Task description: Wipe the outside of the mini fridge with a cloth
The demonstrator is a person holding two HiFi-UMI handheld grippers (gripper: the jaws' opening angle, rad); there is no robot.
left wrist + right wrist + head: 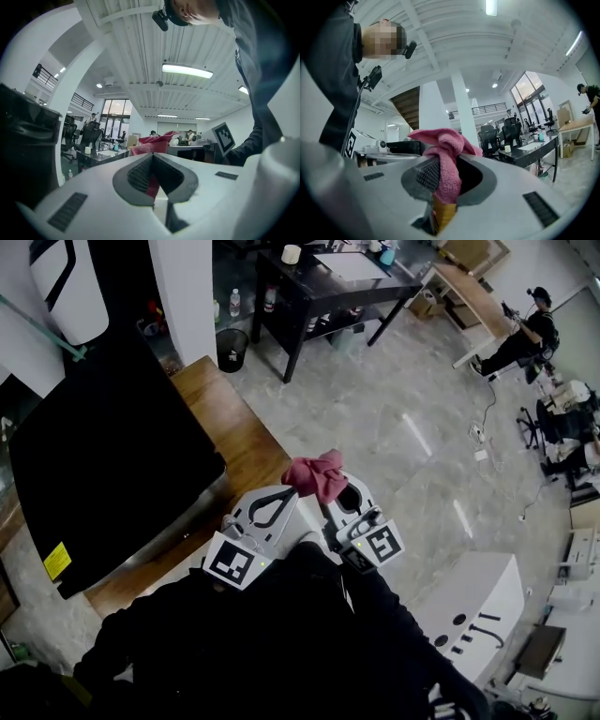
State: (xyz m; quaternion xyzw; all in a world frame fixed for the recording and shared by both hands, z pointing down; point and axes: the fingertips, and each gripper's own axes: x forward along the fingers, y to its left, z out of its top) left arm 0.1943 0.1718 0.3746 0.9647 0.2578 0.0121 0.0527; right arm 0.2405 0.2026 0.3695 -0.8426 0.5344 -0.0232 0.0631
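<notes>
A person in black sleeves, seen from above, holds two white grippers close to the body, just right of a wooden counter [248, 442]. The black mini fridge [103, 456] stands on this counter, at the left of the head view. A pink cloth [317, 476] sits bunched at the gripper tips, apart from the fridge, so wiping seems not yet begun. The right gripper [342, 491] is clamped on the cloth. In its own view the fabric runs lengthwise down between the jaws and swells into a knot above the tips, likely kept as a padded wad for rubbing. The left gripper [281, 495] has its jaws drawn nearly together, with a red strip showing in the slit, so it appears to pinch an edge as well, perhaps to steady the cloth. The cloth's free end points away from the person, along the jaws. The fridge shows one broad, near-square black face with no clear long axis. Its corner with the yellow sticker [56, 561] lies nearest the person. Which side holds the door cannot be told.
</notes>
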